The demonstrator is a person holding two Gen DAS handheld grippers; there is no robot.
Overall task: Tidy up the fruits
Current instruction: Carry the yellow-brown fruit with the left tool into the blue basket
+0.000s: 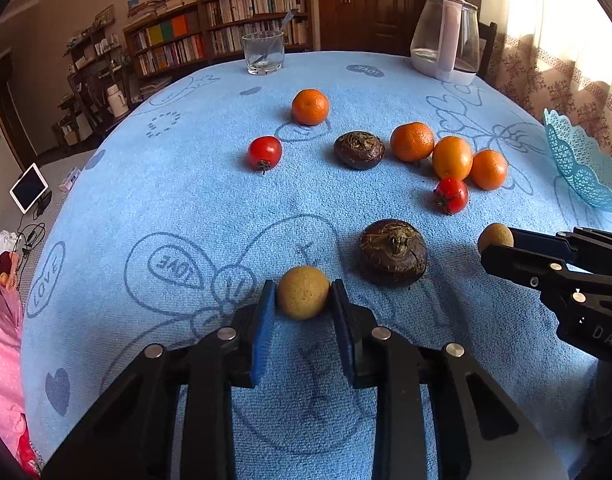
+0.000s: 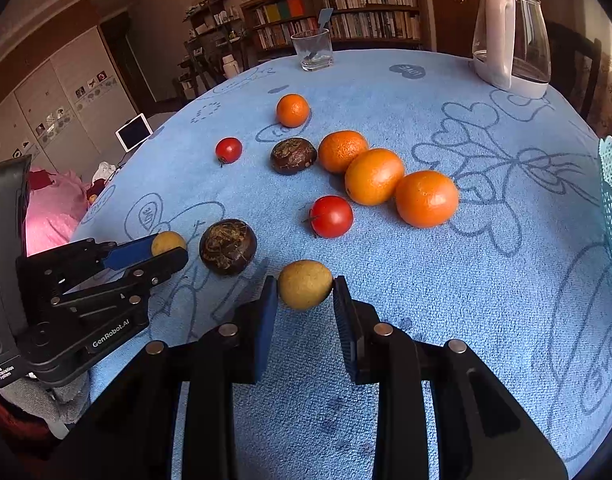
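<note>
My left gripper (image 1: 303, 300) is shut on a tan round fruit (image 1: 302, 294) resting on the blue tablecloth (image 1: 186, 200). My right gripper (image 2: 305, 290) is shut on a second tan fruit (image 2: 304, 282), also down at the cloth. Each gripper shows in the other's view: the right gripper (image 1: 496, 247) at the right edge, the left gripper (image 2: 171, 251) at the left. A dark brown bulb (image 1: 392, 252) lies between them. Farther back lie several oranges (image 2: 373, 176), two tomatoes (image 2: 331, 216) (image 1: 265, 152) and another dark bulb (image 1: 359, 149).
A teal lattice basket (image 1: 578, 168) stands at the table's right edge. At the far edge are a glass with a spoon (image 1: 263, 53) and a clear kettle (image 1: 446, 36). Pink fabric (image 1: 2, 340) lies beyond the left edge.
</note>
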